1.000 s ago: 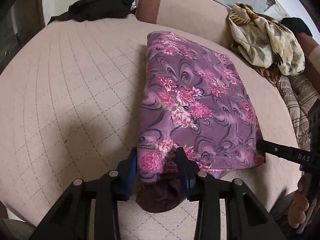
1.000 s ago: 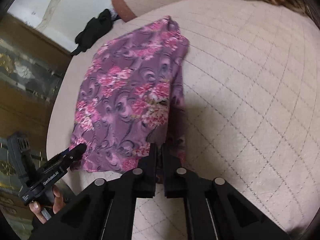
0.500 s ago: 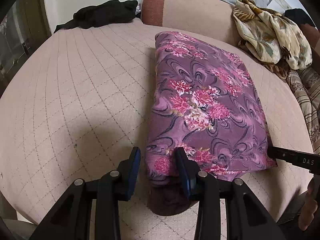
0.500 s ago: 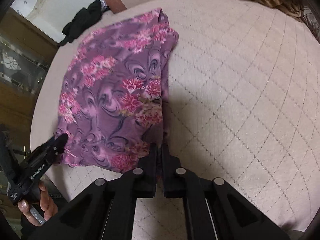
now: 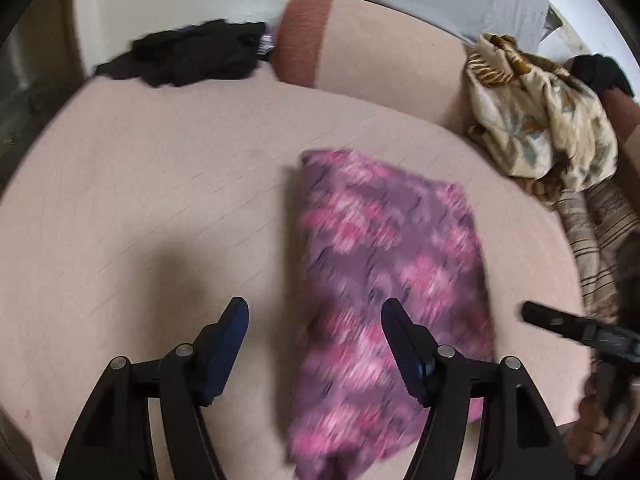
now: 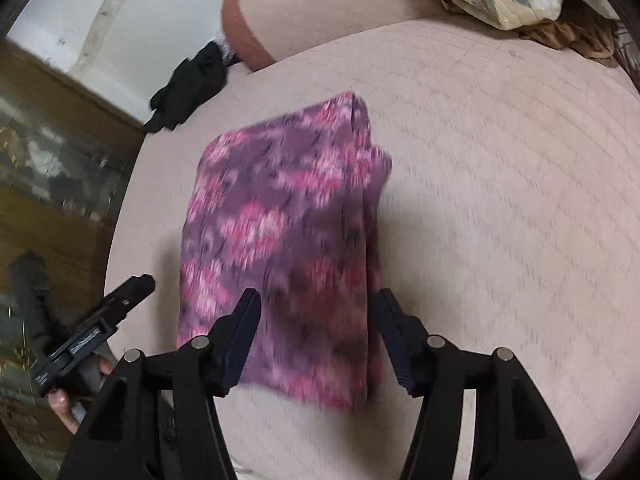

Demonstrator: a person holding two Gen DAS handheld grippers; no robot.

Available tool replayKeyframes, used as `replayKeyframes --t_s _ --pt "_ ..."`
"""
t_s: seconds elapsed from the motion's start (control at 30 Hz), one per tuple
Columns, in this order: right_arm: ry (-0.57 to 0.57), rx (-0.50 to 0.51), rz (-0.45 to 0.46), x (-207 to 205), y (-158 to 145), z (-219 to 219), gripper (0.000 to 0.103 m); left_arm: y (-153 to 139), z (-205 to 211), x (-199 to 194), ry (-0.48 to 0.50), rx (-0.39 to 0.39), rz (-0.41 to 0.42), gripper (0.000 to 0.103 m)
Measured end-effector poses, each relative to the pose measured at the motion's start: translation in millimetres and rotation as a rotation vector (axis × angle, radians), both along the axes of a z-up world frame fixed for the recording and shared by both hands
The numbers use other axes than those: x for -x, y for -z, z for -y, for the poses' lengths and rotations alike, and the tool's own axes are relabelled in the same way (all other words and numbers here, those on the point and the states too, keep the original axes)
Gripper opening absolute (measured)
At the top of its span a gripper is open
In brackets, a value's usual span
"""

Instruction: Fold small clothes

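Note:
A folded purple garment with pink flowers (image 5: 384, 280) lies flat on the beige quilted cushion (image 5: 160, 200); it also shows in the right wrist view (image 6: 288, 248). My left gripper (image 5: 314, 316) is open and empty, raised over the garment's near left edge. My right gripper (image 6: 316, 308) is open and empty, raised over the garment's near right part. Each gripper shows at the edge of the other's view, the right one (image 5: 576, 328) and the left one (image 6: 100, 328). Both views are motion-blurred.
A black garment (image 5: 188, 52) lies at the cushion's far left edge. A beige bolster with a brown end (image 5: 360, 52) runs along the back. A cream floral cloth (image 5: 540, 120) is heaped at the far right, over striped fabric (image 5: 592, 232).
Both grippers have let go of the garment's near edge, opened wide and pulled back and up. The garment now lies folded on the cushion.

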State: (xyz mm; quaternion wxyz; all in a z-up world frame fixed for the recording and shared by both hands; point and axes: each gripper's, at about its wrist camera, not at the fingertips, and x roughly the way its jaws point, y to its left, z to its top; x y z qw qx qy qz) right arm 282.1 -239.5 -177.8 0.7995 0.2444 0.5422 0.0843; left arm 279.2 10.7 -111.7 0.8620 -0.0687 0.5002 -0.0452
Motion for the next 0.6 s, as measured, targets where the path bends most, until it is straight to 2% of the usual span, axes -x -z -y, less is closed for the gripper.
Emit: replayKeyframes --t_s 0.07,0.1,0.13,0.17,0.2,0.27,0.3,0.33,0.37,0.43,0.53,0.6 --pt "0.019 -0.021 -0.001 -13 16 10 0.05 14 -6 -16 0.006 0.07 -0.04 0.073" --pt "0.021 -0.052 0.005 -15 24 13 0.039 24 -12 -17 -0.014 0.106 -0.041 0.073" --pt "0.027 -0.087 0.0 -13 36 18 0.033 35 -19 -14 -0.061 0.123 -0.046 0.072" --pt "0.032 -0.088 -0.017 -16 42 16 0.031 45 -25 -14 -0.123 0.136 -0.068 0.069" --pt "0.027 -0.082 -0.036 -18 47 17 0.025 55 -28 -16 -0.137 0.169 -0.098 0.066" --pt "0.013 -0.093 -0.06 -25 54 17 0.018 66 -26 -24 -0.108 0.216 -0.145 0.055" --pt "0.013 -0.115 -0.071 -28 57 17 0.016 67 -26 -26 -0.106 0.228 -0.148 0.054" --pt "0.004 -0.114 -0.085 -31 60 14 0.009 68 -25 -29 -0.1 0.238 -0.144 0.048" --pt "0.0 -0.084 -0.09 -32 61 11 0.007 69 -23 -30 -0.089 0.226 -0.137 0.029" --pt "-0.004 -0.059 -0.067 -28 51 11 0.005 64 -17 -25 -0.071 0.2 -0.119 0.016" --pt "0.024 -0.001 -0.003 -20 26 18 0.005 48 -11 -16 -0.045 0.169 -0.039 0.015" --pt "0.03 0.018 -0.068 -23 47 18 0.005 63 -8 -22 -0.046 0.14 -0.086 0.016"
